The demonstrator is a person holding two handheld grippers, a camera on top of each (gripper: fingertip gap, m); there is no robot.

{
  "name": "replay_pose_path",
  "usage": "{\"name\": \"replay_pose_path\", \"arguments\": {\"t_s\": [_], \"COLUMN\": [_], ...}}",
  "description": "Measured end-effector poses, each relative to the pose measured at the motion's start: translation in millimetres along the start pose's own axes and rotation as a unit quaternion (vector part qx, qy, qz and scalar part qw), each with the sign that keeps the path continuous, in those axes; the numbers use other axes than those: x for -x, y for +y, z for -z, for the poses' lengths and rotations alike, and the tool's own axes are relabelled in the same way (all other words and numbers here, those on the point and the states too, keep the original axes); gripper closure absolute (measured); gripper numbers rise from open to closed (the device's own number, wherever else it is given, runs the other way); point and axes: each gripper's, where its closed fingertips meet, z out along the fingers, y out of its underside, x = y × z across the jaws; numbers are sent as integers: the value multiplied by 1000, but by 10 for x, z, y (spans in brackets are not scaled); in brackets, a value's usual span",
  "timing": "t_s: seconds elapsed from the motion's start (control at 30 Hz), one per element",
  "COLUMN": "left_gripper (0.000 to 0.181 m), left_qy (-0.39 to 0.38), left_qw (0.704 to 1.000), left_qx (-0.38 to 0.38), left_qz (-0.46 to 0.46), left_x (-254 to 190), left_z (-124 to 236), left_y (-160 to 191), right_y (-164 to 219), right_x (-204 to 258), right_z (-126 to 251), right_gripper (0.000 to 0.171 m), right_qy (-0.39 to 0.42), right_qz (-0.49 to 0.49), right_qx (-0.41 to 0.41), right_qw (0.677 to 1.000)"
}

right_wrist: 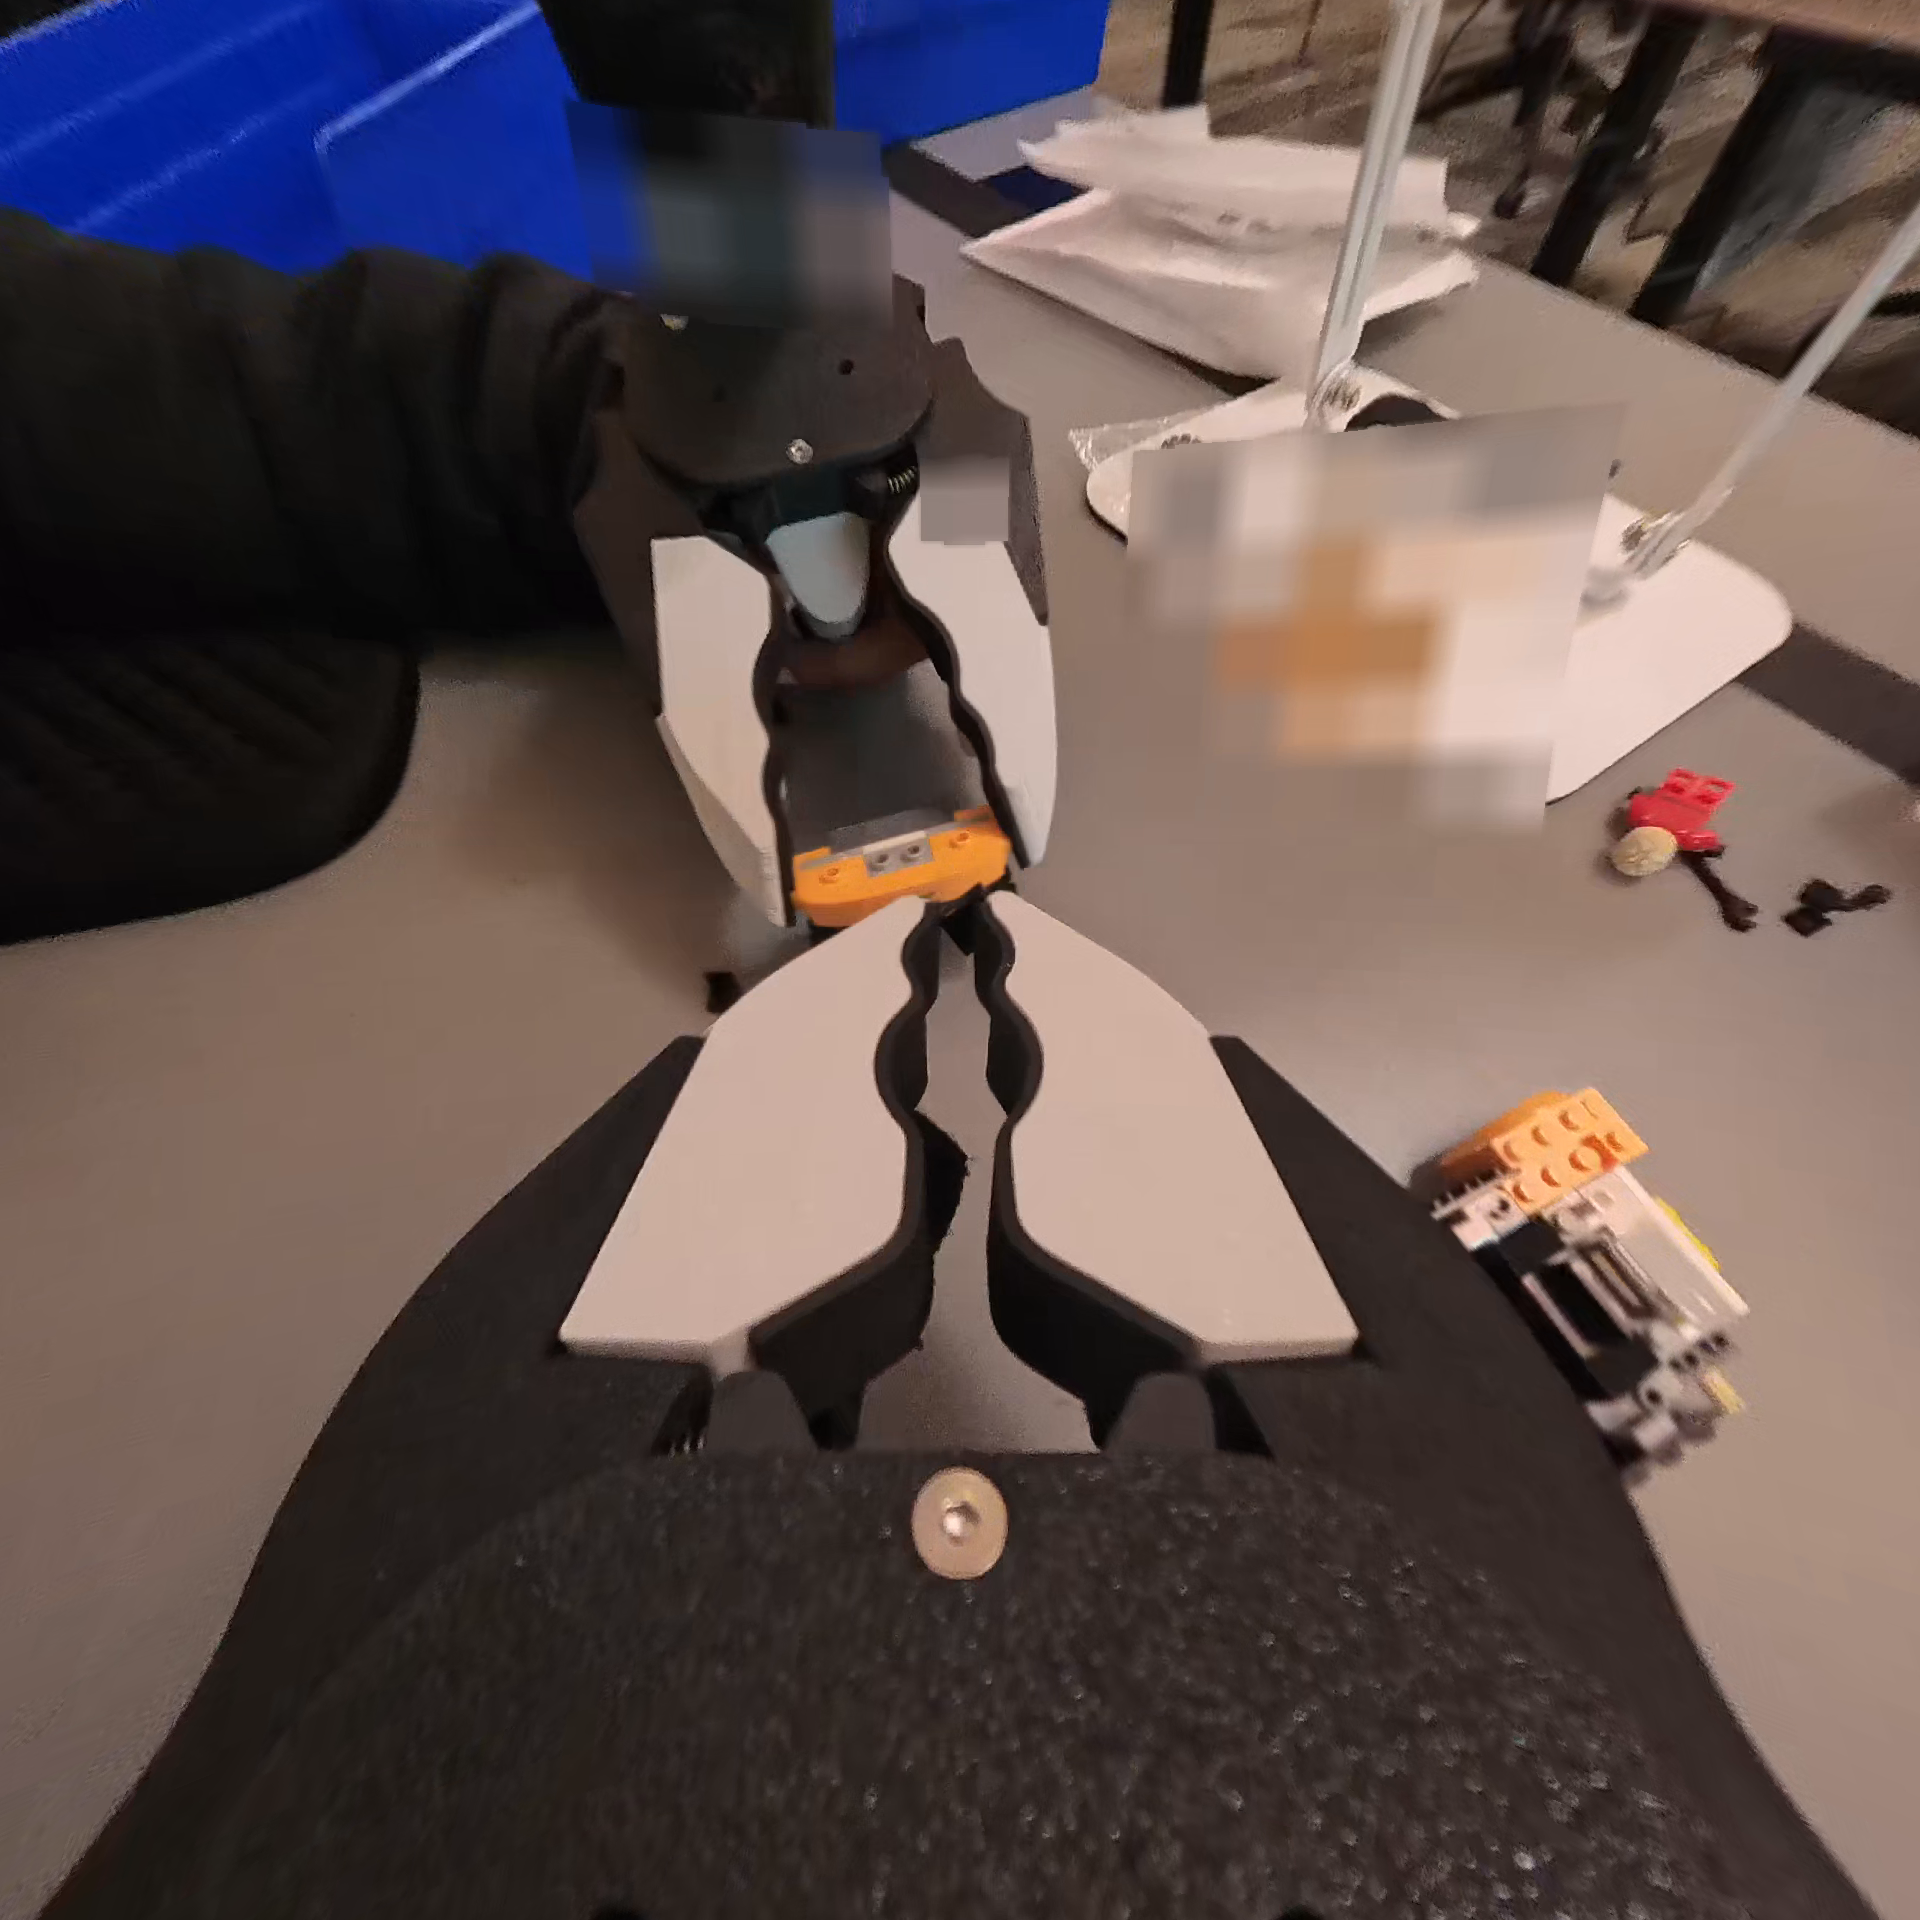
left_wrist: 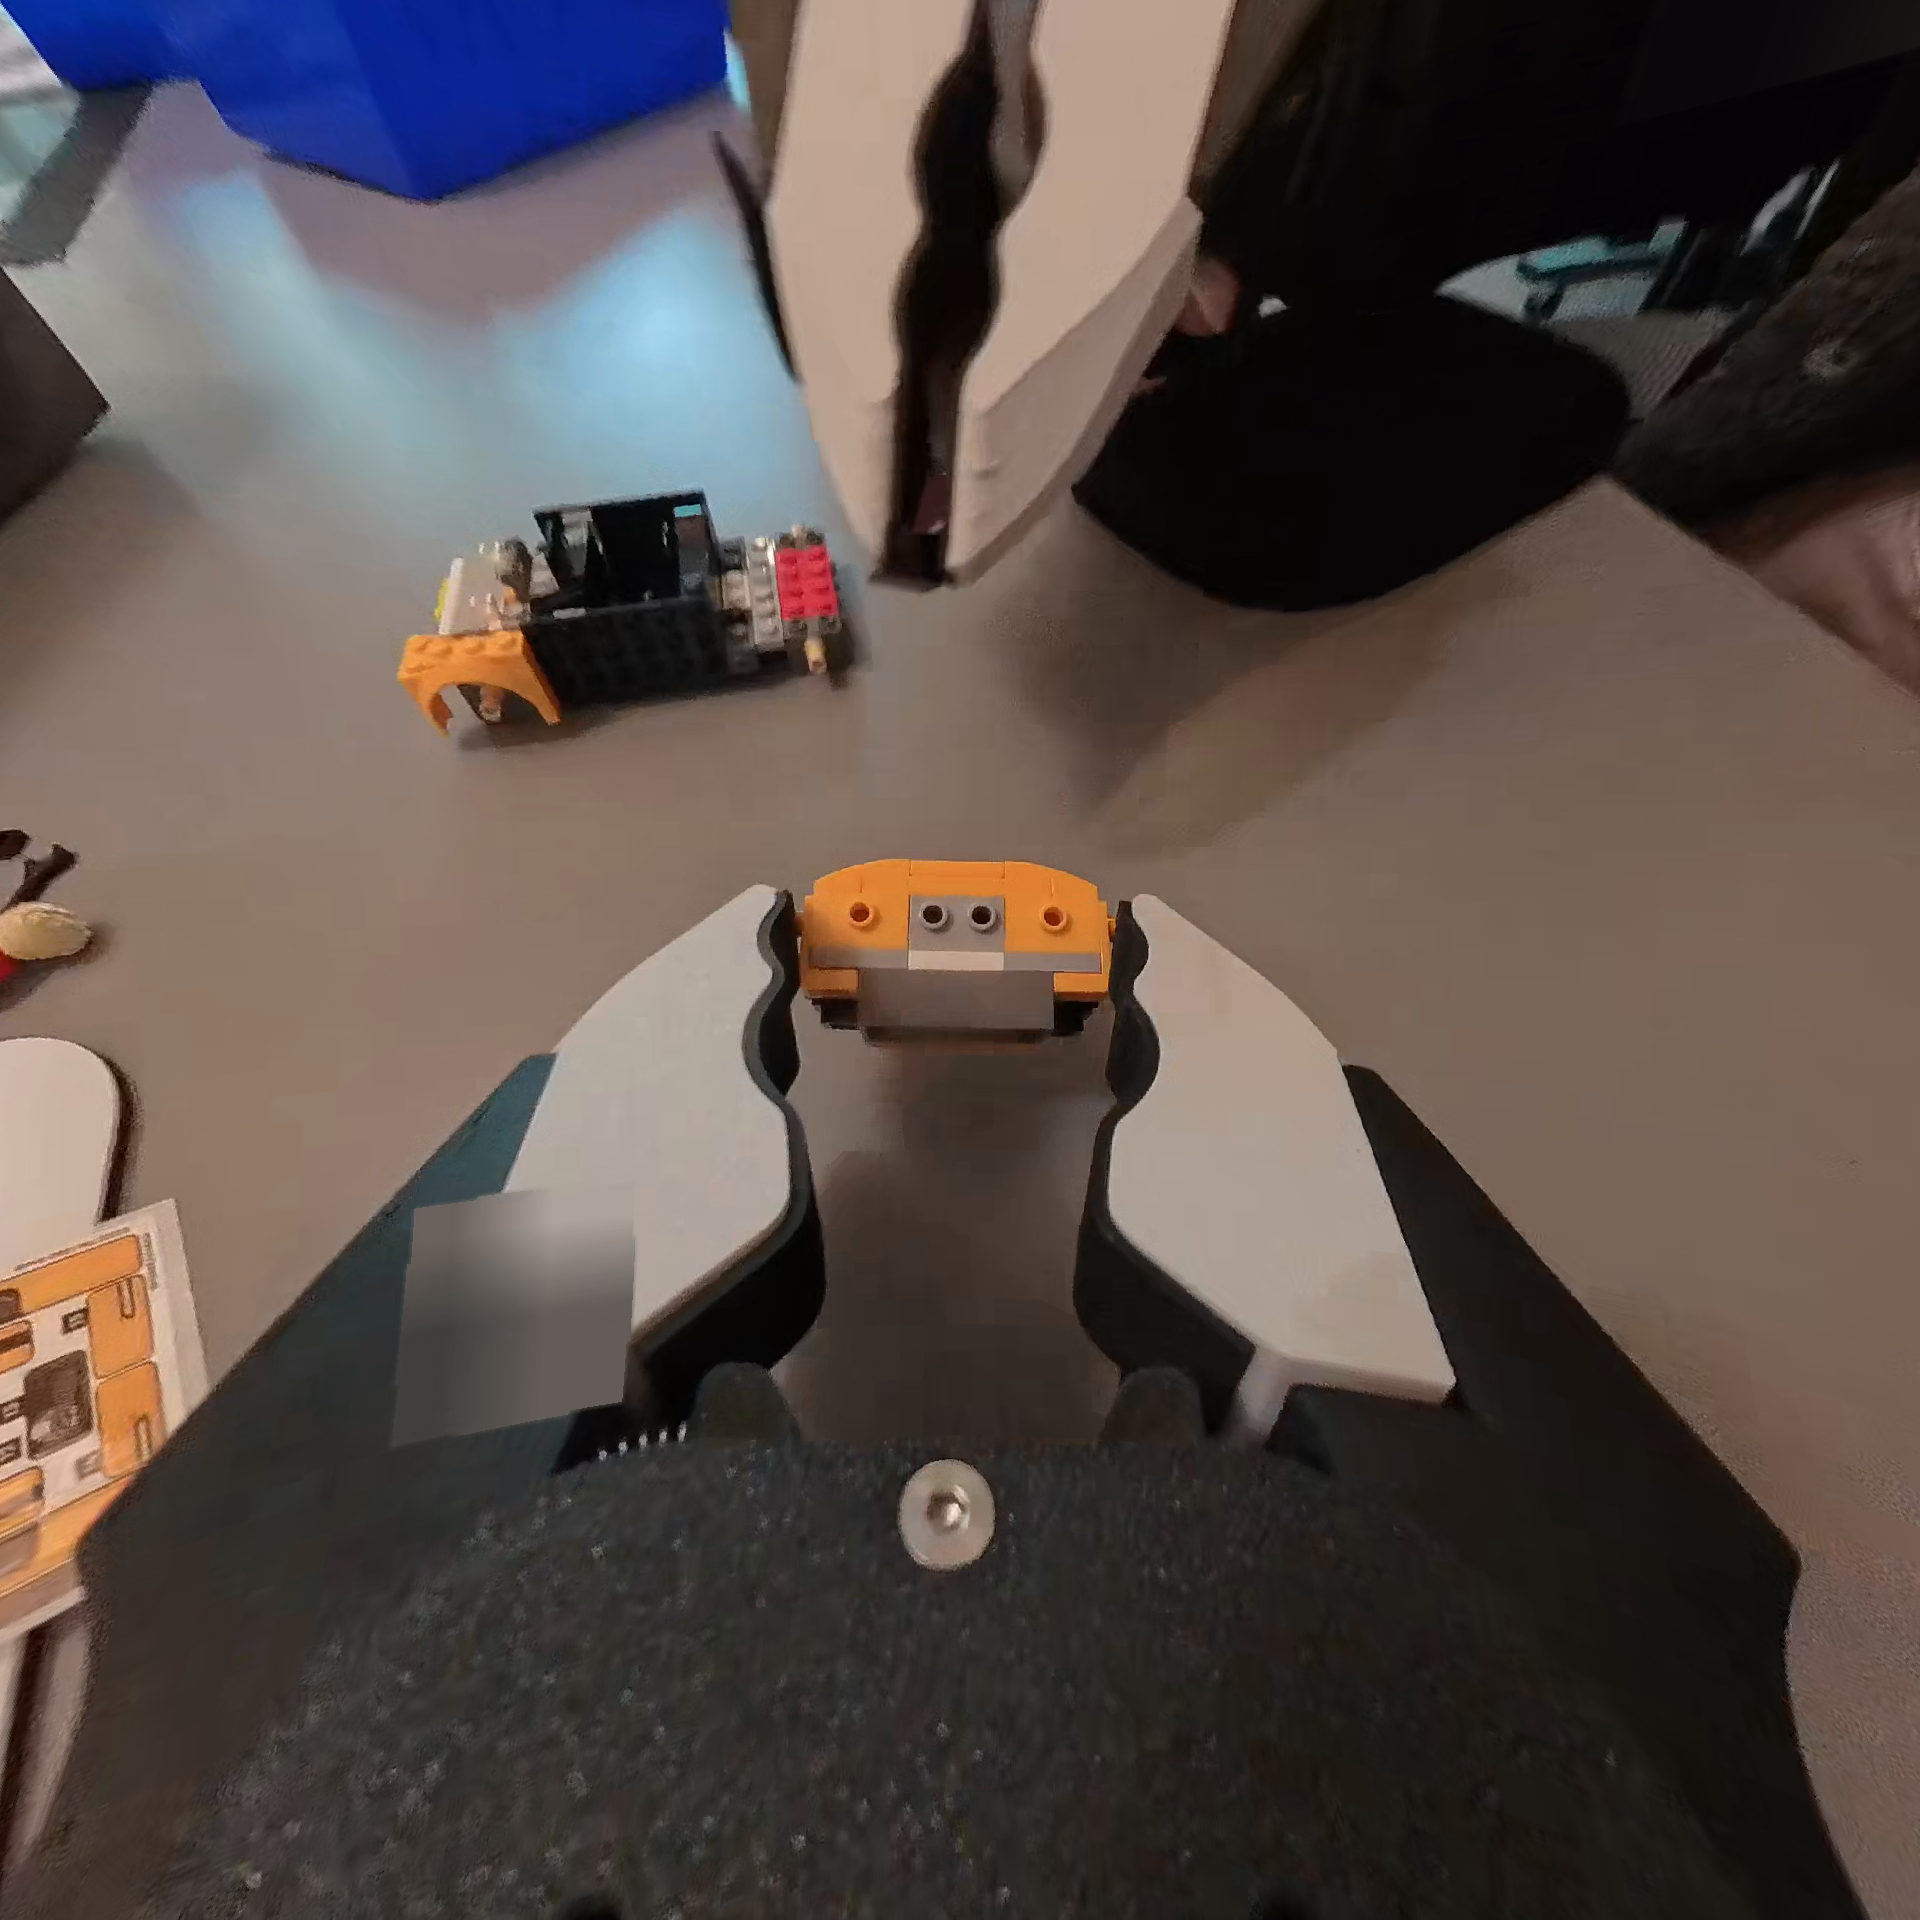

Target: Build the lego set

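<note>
My left gripper (left_wrist: 954, 927) is shut on an orange and grey lego sub-assembly (left_wrist: 862, 935), held by its two ends just above the grey table. My right gripper (right_wrist: 958, 920) is shut on a small dark piece (left_wrist: 928, 509). In the right wrist view its tips touch or nearly touch the front of the sub-assembly (right_wrist: 899, 878), which the left gripper (right_wrist: 902, 868) holds opposite. In the left wrist view the right gripper (left_wrist: 920, 551) hangs tips down beyond the sub-assembly. The part-built car (left_wrist: 623, 613), with black body, orange arch and red plate, lies on the table; it also shows in the right wrist view (right_wrist: 1590, 1247).
A blue bin (left_wrist: 416, 83) stands at the back. An instruction booklet (left_wrist: 83, 1382) lies at the left. A white lamp base (right_wrist: 1662, 644), plastic bags (right_wrist: 1226, 249) and loose red and black pieces (right_wrist: 1678, 805) lie to the right. A person's black sleeve (right_wrist: 208, 520) rests on the table. Tip to tip, the grippers are about 5 centimetres apart.
</note>
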Motion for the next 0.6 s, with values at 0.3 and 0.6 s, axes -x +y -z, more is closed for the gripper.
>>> {"name": "replay_pose_path", "arguments": {"t_s": [0.3,0.6], "left_gripper": [109,107], "left_qy": [-22,-75], "left_qw": [991,948], "left_qx": [128,304], "left_qz": [29,-51], "left_x": [52,-48], "left_z": [220,551], "left_y": [399,342], "right_y": [269,336], "right_x": [-143,-158], "right_z": [-361,-350], "right_gripper": [165,165], "right_qy": [9,21], "right_qz": [66,77], "right_qx": [58,61], "right_qw": [996,995]}}
